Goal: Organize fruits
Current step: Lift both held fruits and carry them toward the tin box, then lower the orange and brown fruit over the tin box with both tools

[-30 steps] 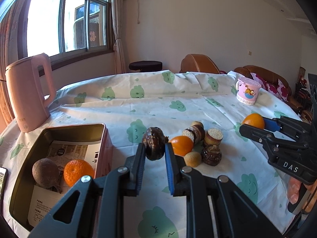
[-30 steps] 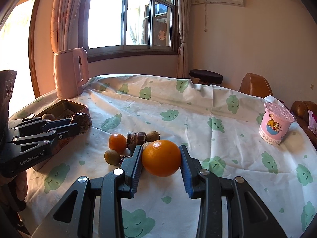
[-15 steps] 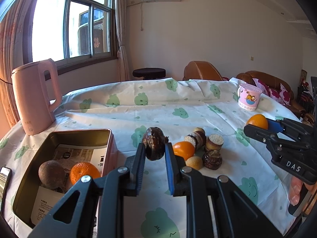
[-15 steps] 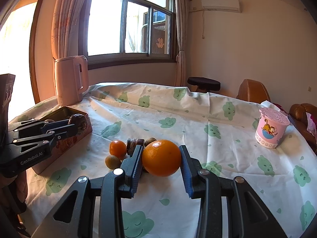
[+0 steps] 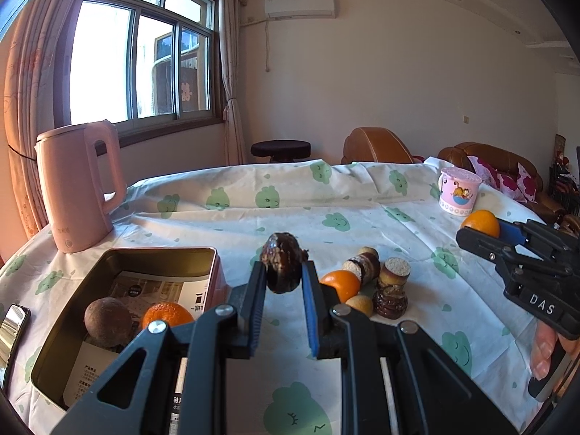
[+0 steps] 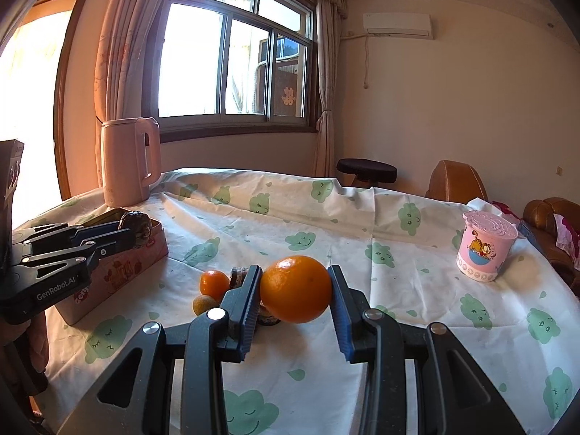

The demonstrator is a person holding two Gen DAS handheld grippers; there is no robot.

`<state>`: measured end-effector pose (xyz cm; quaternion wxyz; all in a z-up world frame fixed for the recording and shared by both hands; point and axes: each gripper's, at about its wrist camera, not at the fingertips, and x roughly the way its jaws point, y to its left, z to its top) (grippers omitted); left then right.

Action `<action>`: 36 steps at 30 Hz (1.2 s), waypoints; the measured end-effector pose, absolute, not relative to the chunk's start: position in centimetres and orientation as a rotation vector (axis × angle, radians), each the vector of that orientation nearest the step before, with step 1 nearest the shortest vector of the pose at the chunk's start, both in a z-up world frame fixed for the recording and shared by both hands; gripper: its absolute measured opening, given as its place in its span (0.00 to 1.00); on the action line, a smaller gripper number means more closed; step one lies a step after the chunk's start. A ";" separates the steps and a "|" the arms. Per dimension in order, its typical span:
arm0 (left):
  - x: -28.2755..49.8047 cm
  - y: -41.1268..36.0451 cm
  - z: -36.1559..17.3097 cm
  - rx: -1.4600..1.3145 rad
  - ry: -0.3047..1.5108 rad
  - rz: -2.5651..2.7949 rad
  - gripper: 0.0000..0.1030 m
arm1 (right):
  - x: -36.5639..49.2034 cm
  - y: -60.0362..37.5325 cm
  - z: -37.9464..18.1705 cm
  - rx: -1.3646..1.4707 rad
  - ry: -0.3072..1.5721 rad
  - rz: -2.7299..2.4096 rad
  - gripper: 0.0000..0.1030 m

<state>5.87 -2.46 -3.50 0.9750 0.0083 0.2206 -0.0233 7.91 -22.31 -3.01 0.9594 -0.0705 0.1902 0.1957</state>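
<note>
My left gripper (image 5: 283, 272) is shut on a dark wrinkled fruit (image 5: 283, 266), held above the cloth just right of the open metal tin (image 5: 108, 264). The tin holds a brown round fruit (image 5: 108, 320) and a small orange (image 5: 166, 316). My right gripper (image 6: 294, 290) is shut on a large orange (image 6: 295, 288), held above the table; it also shows in the left wrist view (image 5: 480, 224). A pile of fruits on the cloth includes a small orange (image 5: 340, 283), a yellowish fruit (image 5: 359, 303) and dark brown pieces (image 5: 393, 290).
A pink kettle (image 5: 78, 188) stands behind the tin at the left. A pink cartoon cup (image 5: 458, 195) stands at the far right of the table. A phone (image 5: 12, 330) lies at the left edge. Chairs and a stool (image 5: 281, 149) stand beyond the table.
Both grippers have risen a little with their fruits still held. The tin and the fruit pile sit lower in both views.
</note>
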 end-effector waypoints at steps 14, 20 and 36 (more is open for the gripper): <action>4.4 -1.3 -3.3 0.002 0.433 -0.037 0.20 | 6.7 -19.7 -2.3 -0.139 0.351 0.472 0.37; 3.6 0.1 -3.0 -0.011 0.422 -0.020 0.20 | 6.3 -17.6 -1.3 -0.145 0.338 0.521 0.37; 1.9 4.1 -2.1 -0.041 0.398 0.049 0.20 | 6.1 -12.0 -0.1 -0.189 0.318 0.627 0.37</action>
